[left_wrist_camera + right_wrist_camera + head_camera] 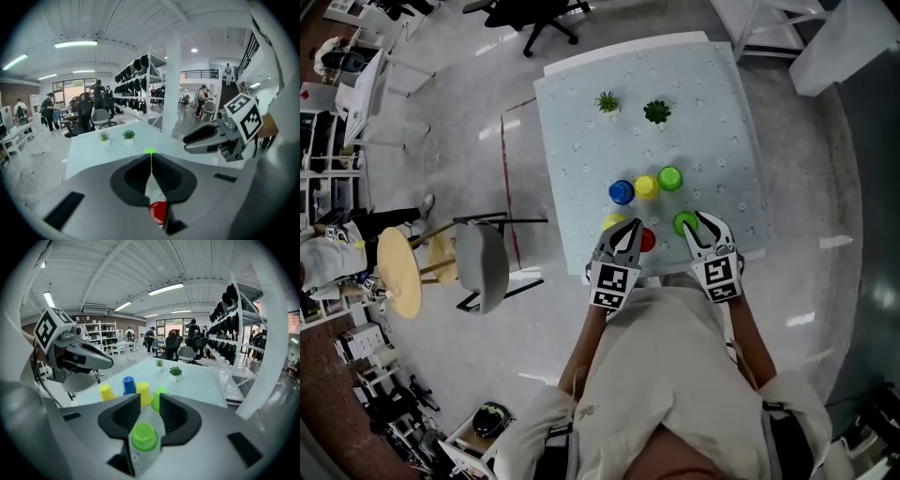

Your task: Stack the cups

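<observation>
Several upturned cups stand on the pale table (581, 141). A blue cup (622, 191), a yellow cup (646, 187) and a green cup (669, 178) form a row. Nearer me are a second yellow cup (610, 222), a red cup (648, 240) and a second green cup (683, 223). My left gripper (625, 230) hangs over the near edge with its jaws together; the red cup (158, 211) shows under them. My right gripper (706, 223) has its jaws a little apart, empty, above the near green cup (144, 437).
Two small potted plants (607, 101) (656, 112) stand at the table's far end. A grey stool (485, 267) and a round wooden stool (398, 272) are on the floor to the left. The table's near edge (675, 272) lies just under both grippers.
</observation>
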Demonstrator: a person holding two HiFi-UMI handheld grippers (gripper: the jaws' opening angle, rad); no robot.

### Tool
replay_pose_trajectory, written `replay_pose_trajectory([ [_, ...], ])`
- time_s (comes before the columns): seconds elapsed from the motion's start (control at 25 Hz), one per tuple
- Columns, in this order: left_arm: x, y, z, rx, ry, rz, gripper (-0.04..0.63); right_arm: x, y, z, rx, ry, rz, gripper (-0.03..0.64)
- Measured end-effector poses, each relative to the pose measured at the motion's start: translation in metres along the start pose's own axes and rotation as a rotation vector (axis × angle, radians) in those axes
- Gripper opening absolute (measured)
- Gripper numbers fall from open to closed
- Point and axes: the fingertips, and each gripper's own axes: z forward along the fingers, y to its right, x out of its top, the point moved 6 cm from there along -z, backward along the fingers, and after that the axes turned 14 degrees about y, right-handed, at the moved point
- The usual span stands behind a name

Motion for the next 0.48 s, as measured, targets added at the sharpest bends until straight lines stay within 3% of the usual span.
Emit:
replay_pose_trajectory([
  [0.48, -0.016, 0.025, 0.031, -0.12, -0.058, 0.011, 0.018, -0.041, 0.002, -0.008, 0.009, -0.094, 0.024, 0.162],
])
